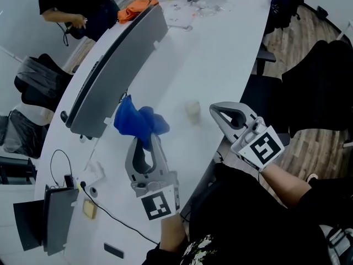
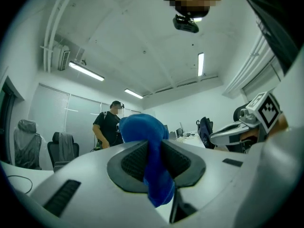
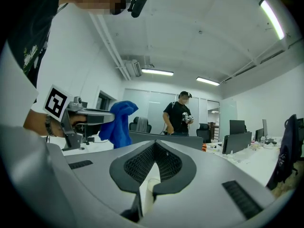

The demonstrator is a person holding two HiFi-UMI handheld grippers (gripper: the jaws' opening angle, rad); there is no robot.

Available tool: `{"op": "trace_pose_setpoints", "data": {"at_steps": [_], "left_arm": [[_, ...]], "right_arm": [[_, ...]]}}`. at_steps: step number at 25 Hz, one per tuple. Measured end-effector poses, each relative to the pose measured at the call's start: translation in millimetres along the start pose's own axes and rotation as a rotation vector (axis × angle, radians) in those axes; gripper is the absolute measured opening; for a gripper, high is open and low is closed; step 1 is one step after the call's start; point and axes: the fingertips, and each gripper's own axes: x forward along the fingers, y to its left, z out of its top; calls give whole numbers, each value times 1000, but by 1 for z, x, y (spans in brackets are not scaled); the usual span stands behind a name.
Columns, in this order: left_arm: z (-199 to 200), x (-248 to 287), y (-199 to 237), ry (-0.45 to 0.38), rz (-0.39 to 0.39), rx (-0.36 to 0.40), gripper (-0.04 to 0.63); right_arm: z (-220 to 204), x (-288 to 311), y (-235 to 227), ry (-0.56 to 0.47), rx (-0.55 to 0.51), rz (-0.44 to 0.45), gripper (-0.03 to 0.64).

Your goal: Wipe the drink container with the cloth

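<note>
While the left gripper [image 1: 146, 143] clamps the blue cloth [image 1: 137, 120] above the white table [image 1: 220, 48], the right gripper's [image 1: 214, 111] 2 jaws are pressed together, empty, with the small pale cup [image 1: 192, 108] just beside their tip.

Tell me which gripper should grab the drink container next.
Right, probably. The right gripper is shut and empty, with the drink container standing close by its tips. The left gripper is clamped on the blue cloth.
</note>
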Motion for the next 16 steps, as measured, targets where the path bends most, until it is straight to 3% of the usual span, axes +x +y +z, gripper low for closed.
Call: {"op": "trace_pose_setpoints", "data": {"at_steps": [16], "left_arm": [[6, -41, 0, 2, 15, 1, 75]], "right_arm": [[19, -24, 40, -38, -6, -1, -2]]}}
